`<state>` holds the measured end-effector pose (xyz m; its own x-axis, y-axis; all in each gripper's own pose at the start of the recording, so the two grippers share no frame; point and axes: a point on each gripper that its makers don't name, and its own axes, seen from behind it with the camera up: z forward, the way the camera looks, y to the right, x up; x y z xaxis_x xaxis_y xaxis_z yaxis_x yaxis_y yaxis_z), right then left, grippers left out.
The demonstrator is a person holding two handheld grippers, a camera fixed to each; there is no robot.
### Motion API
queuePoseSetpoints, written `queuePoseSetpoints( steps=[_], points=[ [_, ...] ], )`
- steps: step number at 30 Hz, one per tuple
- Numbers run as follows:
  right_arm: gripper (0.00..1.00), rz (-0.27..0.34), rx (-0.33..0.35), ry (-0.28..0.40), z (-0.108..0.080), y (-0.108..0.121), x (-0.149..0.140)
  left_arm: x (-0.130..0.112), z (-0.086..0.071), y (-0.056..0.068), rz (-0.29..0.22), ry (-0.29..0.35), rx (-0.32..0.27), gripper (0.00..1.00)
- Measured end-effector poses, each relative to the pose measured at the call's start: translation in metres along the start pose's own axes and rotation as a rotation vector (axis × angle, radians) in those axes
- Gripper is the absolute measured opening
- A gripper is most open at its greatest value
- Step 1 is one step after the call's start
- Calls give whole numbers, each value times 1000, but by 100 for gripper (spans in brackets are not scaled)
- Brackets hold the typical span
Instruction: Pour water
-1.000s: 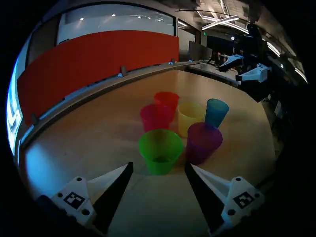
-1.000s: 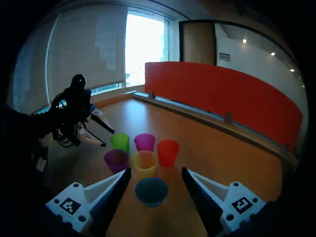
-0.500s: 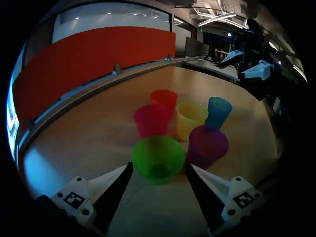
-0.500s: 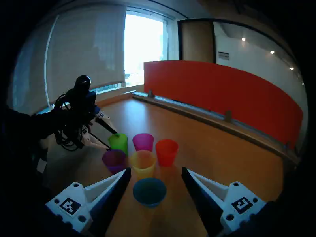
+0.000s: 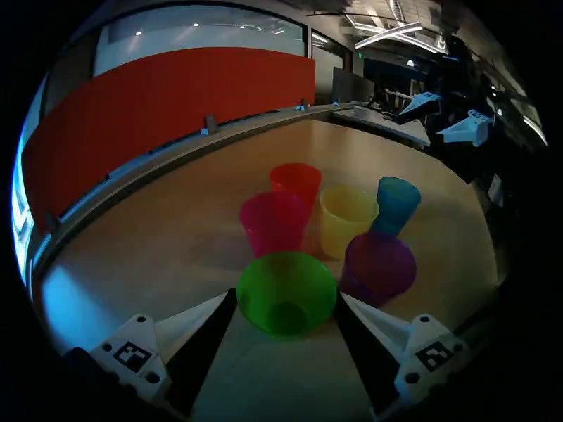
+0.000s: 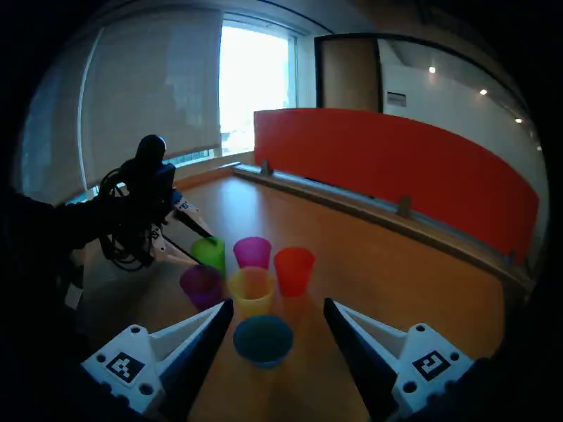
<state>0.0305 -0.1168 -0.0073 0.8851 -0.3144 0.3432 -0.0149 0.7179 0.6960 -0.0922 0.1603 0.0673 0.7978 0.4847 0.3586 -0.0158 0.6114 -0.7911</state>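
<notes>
Six plastic cups stand clustered on the wooden table [image 5: 176,232]. In the left gripper view the green cup [image 5: 287,294] sits between the tips of my open left gripper [image 5: 283,301], its rim close to both fingers. Behind it are the pink cup [image 5: 273,221], red cup [image 5: 295,183], yellow cup [image 5: 348,219], blue cup [image 5: 396,204] and purple cup [image 5: 380,266]. My right gripper [image 6: 277,304] is open and holds nothing, with the blue cup [image 6: 263,340] low between its fingers. The right gripper view also shows the left gripper [image 6: 176,228] straddling the green cup [image 6: 209,253].
A red partition [image 5: 162,98] and a raised rail [image 5: 211,137] run along the table's far side. The right gripper [image 5: 457,126] hangs off to the right beyond the table edge. A person's dark sleeve [image 6: 42,225] holds the left gripper, with a bright window [image 6: 253,91] behind.
My left gripper has moved forward, so the green cup now lies between its fingertips instead of ahead of them. The right gripper has barely shifted.
</notes>
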Motion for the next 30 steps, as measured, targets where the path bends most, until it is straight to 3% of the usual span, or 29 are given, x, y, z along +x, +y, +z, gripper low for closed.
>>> queuePoseSetpoints(
  steps=[6, 15, 30],
  points=[
    [99, 1, 3, 0, -1, -1, 0, 0, 1, 0, 8, 0, 5, 88],
    [99, 5, 5, -3, -1, -2, -4, 4, -1, -1, 22, 17, 24, 87],
    [99, 0, 7, -15, 0, -8, -10, 48, -40, 0, -6, 139, 45, 87]
  ],
)
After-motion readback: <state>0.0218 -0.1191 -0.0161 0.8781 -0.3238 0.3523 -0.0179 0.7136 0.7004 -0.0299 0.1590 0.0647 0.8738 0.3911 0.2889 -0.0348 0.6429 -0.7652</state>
